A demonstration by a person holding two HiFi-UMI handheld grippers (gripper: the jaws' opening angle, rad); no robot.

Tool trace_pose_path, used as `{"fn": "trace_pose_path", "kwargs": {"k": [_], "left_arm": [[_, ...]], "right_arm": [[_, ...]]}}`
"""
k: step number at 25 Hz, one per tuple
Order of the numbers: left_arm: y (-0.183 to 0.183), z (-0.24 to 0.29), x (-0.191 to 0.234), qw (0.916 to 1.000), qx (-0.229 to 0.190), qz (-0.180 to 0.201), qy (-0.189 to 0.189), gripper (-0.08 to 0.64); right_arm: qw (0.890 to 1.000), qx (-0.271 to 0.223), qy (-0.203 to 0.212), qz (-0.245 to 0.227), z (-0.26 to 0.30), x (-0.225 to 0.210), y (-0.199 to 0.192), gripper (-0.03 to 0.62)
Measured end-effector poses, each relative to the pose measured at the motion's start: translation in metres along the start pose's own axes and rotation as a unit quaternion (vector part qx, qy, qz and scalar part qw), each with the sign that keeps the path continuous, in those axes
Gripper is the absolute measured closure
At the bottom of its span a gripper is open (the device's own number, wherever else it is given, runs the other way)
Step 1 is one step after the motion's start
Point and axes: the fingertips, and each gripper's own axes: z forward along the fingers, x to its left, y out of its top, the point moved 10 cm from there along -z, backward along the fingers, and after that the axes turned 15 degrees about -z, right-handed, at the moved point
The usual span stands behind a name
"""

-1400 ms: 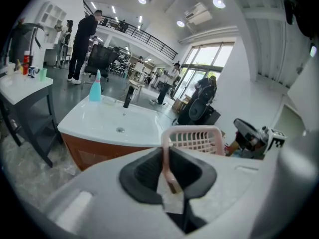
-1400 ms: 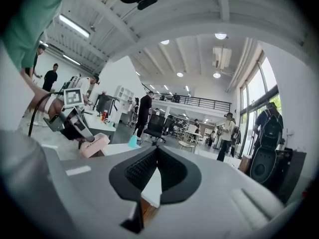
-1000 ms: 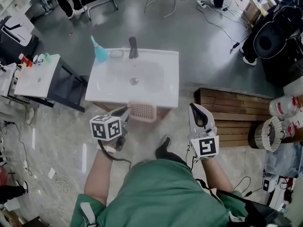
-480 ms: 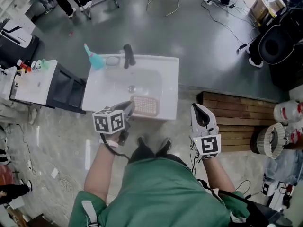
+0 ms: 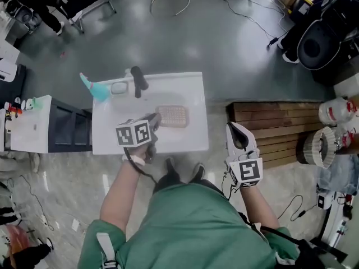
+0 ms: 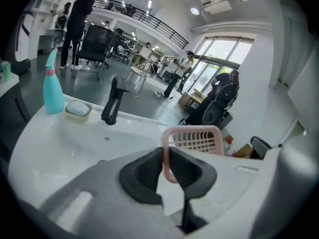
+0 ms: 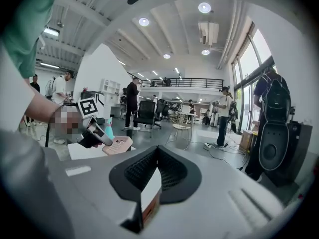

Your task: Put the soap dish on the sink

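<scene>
The soap dish (image 5: 172, 115) is a pink slatted basket. My left gripper (image 5: 153, 121) is shut on its near rim and holds it over the right part of the white sink (image 5: 190, 139), beside the basin. In the left gripper view the pink soap dish (image 6: 197, 138) stands out past the jaws, which pinch its rim, and the sink (image 6: 60, 143) lies below. I cannot tell whether the dish touches the sink. My right gripper (image 5: 235, 130) hangs right of the sink over the floor, its jaws together on nothing. The right gripper view shows the dish (image 7: 118, 144) at left.
A black faucet (image 5: 137, 81) stands at the sink's back edge. Beside it are a blue spray bottle (image 5: 95, 87) and a small dish with soap (image 5: 119, 87). A black cabinet (image 5: 64, 130) flanks the sink's left. Wooden pallets (image 5: 275, 122) lie to the right.
The left gripper has carried the soap dish forward, from in front of the sink's near edge to above its right side. The right gripper has kept its place.
</scene>
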Motion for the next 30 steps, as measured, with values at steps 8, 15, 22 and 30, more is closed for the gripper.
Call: {"fn": "trace_pose_path", "kwargs": {"k": [8,15,22,30], "left_arm": [[0.035,0.085,0.001,0.9985,0.053,-0.01,-0.004,0.52],[0.063,0.152,0.006,0.9965,0.075,-0.016,0.033,0.52],[0.082,0.203,0.021,0.9917,0.097,-0.02,0.082,0.52],[0.097,0.246,0.037,0.9843,0.12,-0.032,0.126,0.518]], "right_arm": [[0.999,0.031,-0.03,0.007,0.018,-0.018,-0.009,0.591],[0.996,0.06,-0.055,0.026,0.022,-0.034,-0.026,0.591],[0.993,0.085,-0.066,0.046,0.022,-0.044,-0.044,0.591],[0.991,0.1,-0.07,0.051,0.021,-0.047,-0.057,0.591]]}}
